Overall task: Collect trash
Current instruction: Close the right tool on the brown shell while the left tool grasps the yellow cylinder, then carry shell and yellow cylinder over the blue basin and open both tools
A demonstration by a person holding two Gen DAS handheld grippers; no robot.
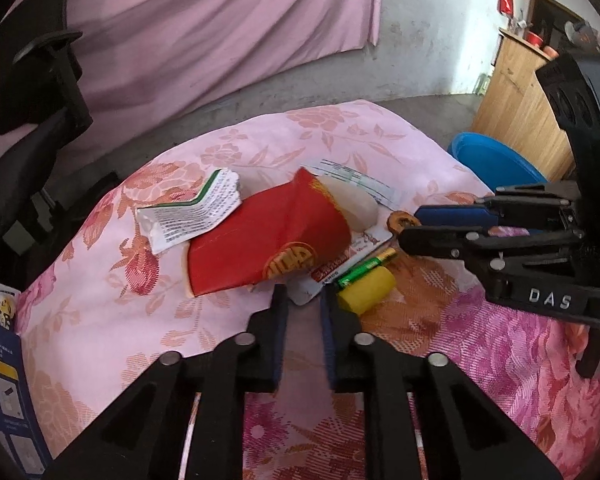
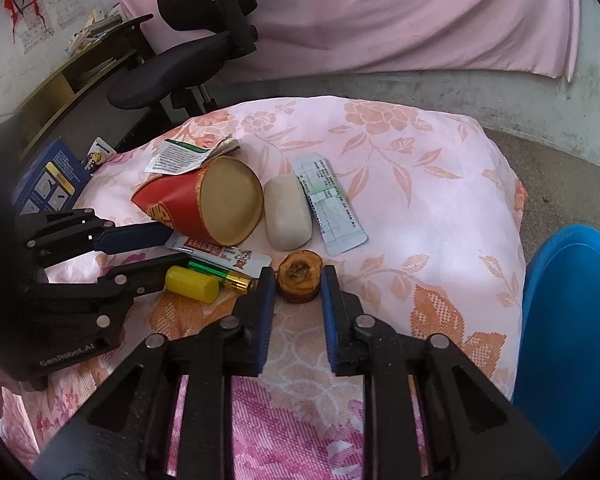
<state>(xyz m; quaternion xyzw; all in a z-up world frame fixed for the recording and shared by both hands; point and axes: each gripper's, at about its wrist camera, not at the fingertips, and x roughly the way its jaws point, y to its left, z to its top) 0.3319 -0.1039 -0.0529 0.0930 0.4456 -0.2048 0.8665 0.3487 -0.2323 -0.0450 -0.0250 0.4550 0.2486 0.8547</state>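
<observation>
Trash lies on a pink floral cloth (image 2: 420,184): a crushed red paper cup (image 2: 204,200) (image 1: 268,240), a torn white wrapper (image 2: 180,156) (image 1: 192,216), a white sachet (image 2: 220,252), a green battery (image 2: 224,274) (image 1: 364,268), a yellow cap (image 2: 192,284) (image 1: 366,290), a brown fruit core (image 2: 299,278) (image 1: 402,222), a pale soap bar (image 2: 287,213) and a blister strip (image 2: 328,204). My right gripper (image 2: 299,280) is open, its fingers on either side of the core. My left gripper (image 1: 304,300) (image 2: 168,246) is open at the sachet's edge, beside the yellow cap.
A blue plastic basin (image 2: 572,340) (image 1: 496,160) stands on the floor to the right of the cloth. A black office chair (image 2: 188,60) is behind on the left. A blue box (image 2: 48,180) sits at the left edge. A wooden cabinet (image 1: 520,108) stands beyond the basin.
</observation>
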